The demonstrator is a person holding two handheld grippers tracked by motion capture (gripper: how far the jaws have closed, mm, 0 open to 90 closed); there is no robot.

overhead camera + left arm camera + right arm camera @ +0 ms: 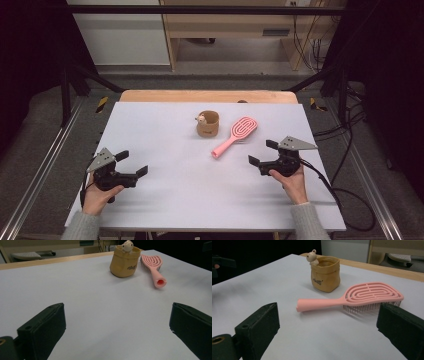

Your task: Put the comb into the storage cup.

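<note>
I am holding my right hand-held gripper (pixel 263 152) wide open and empty near the pink brush (pixel 352 298) on the bench (pixel 165 145), not grabbing it yet.

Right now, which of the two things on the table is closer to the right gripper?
The pink hairbrush. Its handle end points toward the right gripper, while the tan pouch with the little bear stands farther back, beyond the brush.

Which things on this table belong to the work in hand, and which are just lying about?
In hand:
- pink hairbrush, lying before the open right gripper
- tan pouch with the small bear figure on its rim

Lying about:
- left gripper, open, away from both
- cables beside the white table
</note>
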